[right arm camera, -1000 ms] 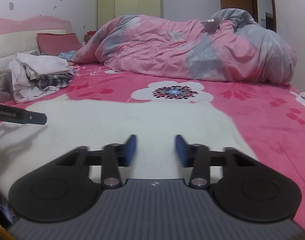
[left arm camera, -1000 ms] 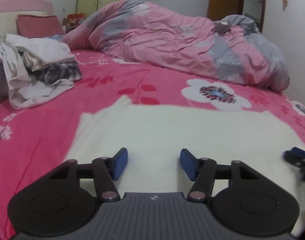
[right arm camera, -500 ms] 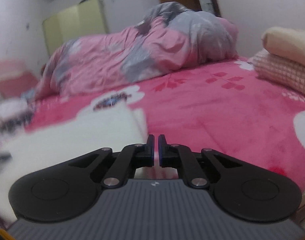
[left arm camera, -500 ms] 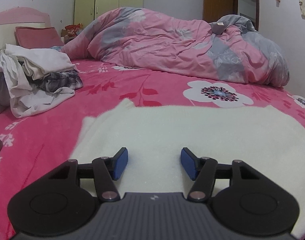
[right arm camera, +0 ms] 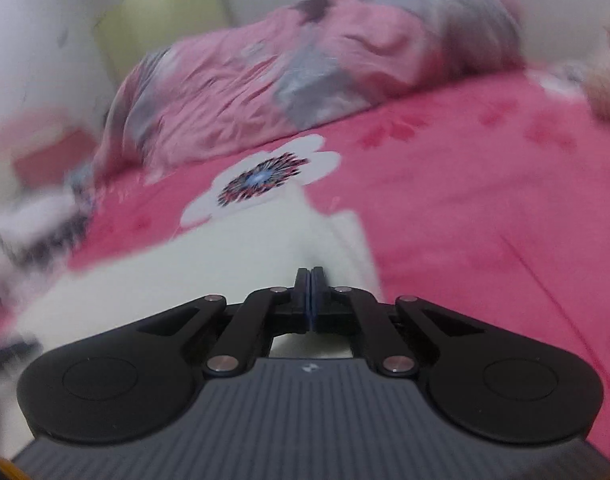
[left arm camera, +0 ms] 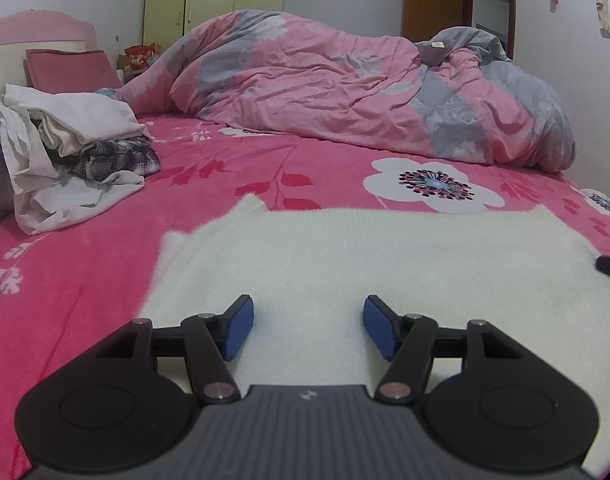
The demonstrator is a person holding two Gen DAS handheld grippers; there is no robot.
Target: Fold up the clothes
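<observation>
Since a second ago the right tongs [right arm camera: 311, 280] have swung rightward and pinched fully together at the right edge of the white garment [left arm camera: 385, 256]; whether fabric is caught between them is unclear. Left tongs [left arm camera: 308, 326] gape wide, low over the garment's near part, holding nothing. Beyond, the garment lies flat on the pink bed [left arm camera: 225, 176].

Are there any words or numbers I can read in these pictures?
None can be read.
Red snack bag by the wardrobe: it has print, too small to read.
Tag on the quilt: too small to read.
Left gripper body: only a tiny logo mark, no letters.
Right wrist view: too blurred for any text.
</observation>
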